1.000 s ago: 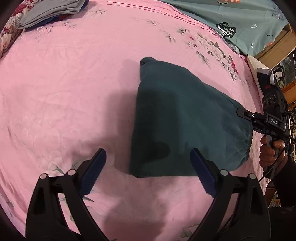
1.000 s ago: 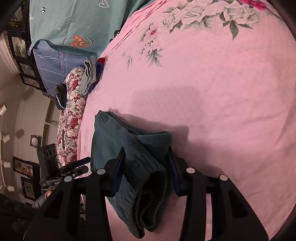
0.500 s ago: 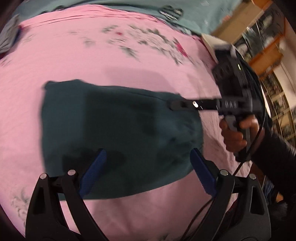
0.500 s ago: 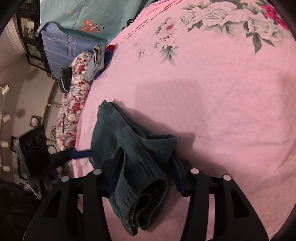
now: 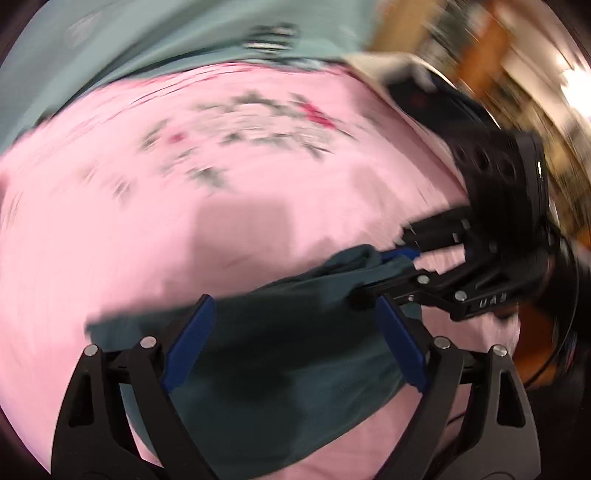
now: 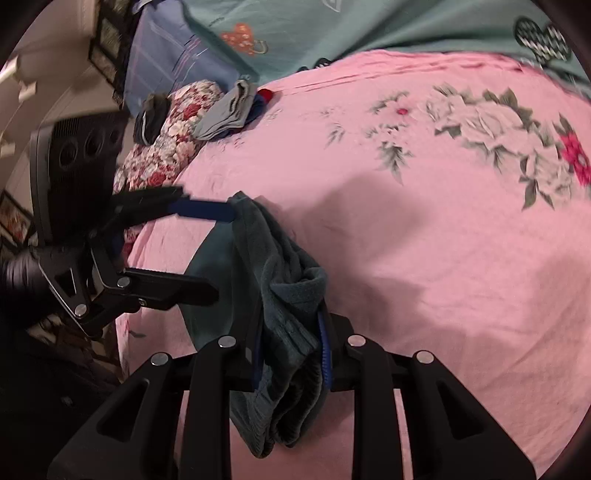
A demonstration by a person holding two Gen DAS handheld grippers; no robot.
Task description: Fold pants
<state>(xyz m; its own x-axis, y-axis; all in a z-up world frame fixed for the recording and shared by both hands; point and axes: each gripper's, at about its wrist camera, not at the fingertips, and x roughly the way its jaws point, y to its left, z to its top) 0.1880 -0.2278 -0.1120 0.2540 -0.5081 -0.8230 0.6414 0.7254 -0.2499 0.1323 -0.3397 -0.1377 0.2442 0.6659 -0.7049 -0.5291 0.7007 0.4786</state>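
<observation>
Your right gripper [image 6: 290, 354] is closing its jaws and pinching the bunched waistband end of the dark teal pants [image 6: 280, 295], the blue pads pressing the cloth from both sides; just beyond, your left gripper [image 5: 295, 339] is hovering with its jaws standing wide and easing inward, nothing caught between them, over the pants lying on the pink floral bedspread [image 6: 443, 240], and farther back folded clothes [image 6: 229, 110] are sitting by the teal quilt [image 6: 369, 26]
</observation>
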